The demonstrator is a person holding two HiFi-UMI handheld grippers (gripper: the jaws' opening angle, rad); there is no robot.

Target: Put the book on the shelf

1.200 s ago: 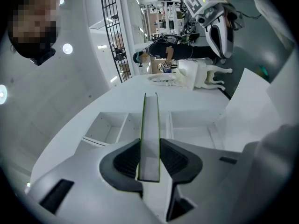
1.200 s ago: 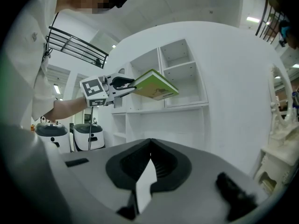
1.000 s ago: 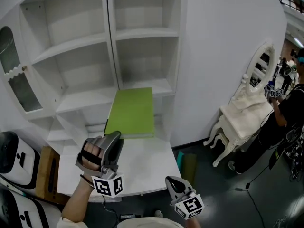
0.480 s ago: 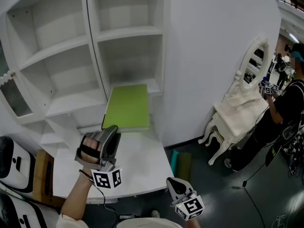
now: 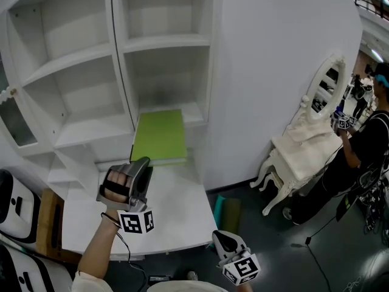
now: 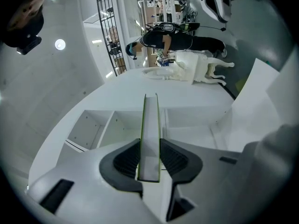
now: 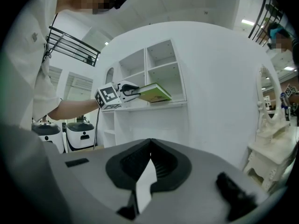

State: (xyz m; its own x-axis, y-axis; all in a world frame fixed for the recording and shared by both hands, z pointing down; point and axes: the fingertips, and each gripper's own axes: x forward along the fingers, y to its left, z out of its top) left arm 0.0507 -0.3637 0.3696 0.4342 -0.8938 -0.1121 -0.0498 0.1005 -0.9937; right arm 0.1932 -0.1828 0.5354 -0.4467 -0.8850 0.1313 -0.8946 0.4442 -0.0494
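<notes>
A flat green book (image 5: 159, 135) hangs level in front of the white shelf unit (image 5: 167, 41), its far end at the lower right compartment. My left gripper (image 5: 141, 166) is shut on the book's near edge. In the left gripper view the book (image 6: 150, 125) runs edge-on between the two dark pads (image 6: 128, 160), with the shelf compartments (image 6: 93, 125) beyond. My right gripper (image 5: 220, 237) stays low by my body, shut and empty. The right gripper view shows its jaws (image 7: 150, 143) meeting, and farther off the left gripper (image 7: 122, 92) holding the book (image 7: 155, 93) at the shelf (image 7: 163, 64).
A white tabletop (image 5: 173, 215) juts out below the shelves. A white ornate vanity with an oval mirror (image 5: 307, 148) stands to the right, with a person in black (image 5: 364, 154) beside it. Two white and black machines (image 5: 13, 205) sit at the lower left. A green object (image 5: 226, 213) lies on the floor.
The left gripper has carried the book forward, closer to the lower right compartment. The right gripper has stayed low and shut.
</notes>
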